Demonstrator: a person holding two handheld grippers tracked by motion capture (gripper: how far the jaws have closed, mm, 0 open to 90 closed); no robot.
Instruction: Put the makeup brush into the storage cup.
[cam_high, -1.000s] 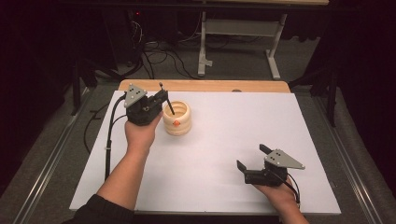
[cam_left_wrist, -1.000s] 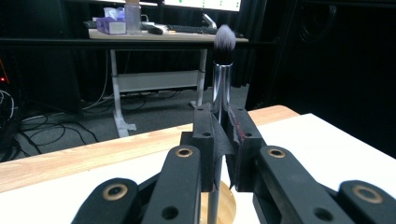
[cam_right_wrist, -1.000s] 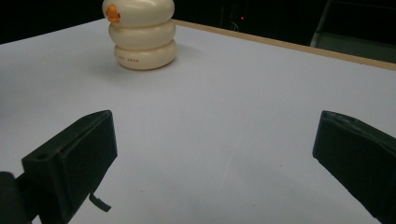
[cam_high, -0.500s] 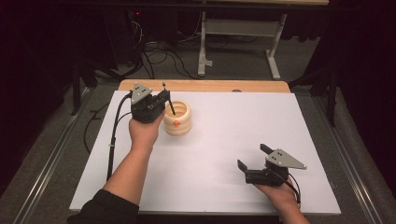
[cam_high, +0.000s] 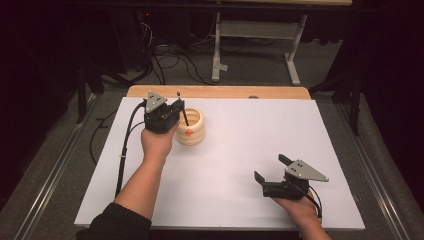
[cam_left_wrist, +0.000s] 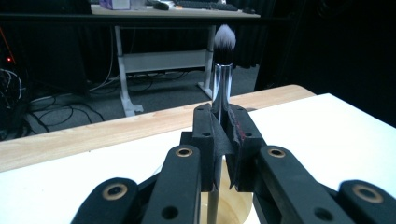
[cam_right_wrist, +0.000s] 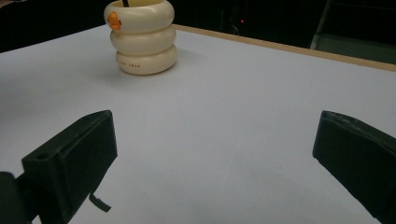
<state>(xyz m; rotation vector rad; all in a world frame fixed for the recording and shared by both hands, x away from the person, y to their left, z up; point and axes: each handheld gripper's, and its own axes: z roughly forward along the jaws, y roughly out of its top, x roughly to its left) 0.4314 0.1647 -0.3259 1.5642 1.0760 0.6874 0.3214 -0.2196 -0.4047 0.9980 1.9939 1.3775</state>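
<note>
Little had been shifted since the earlier frame: the left gripper (cam_high: 172, 111) was edged slightly nearer the cream, ring-stacked ceramic holder (cam_high: 191, 127), while the right gripper (cam_high: 272, 170) was left where it lay.

From the high view, the thin black-handled makeup brush (cam_high: 182, 111) was seen held over the holder's mouth at a slant; it was judged that the holder could be tipped if the handle were pressed against its rim. From the left gripper view, the jaws were found clamped on the brush's chrome ferrule, bristles up; slipping was thought possible on so smooth a stem. From the right gripper view, the jaws were seen spread apart, nothing between them, above the white table sheet (cam_right_wrist: 243, 116), edged in pale wood, with a dark room, a desk frame and floor cables beyond.
</note>
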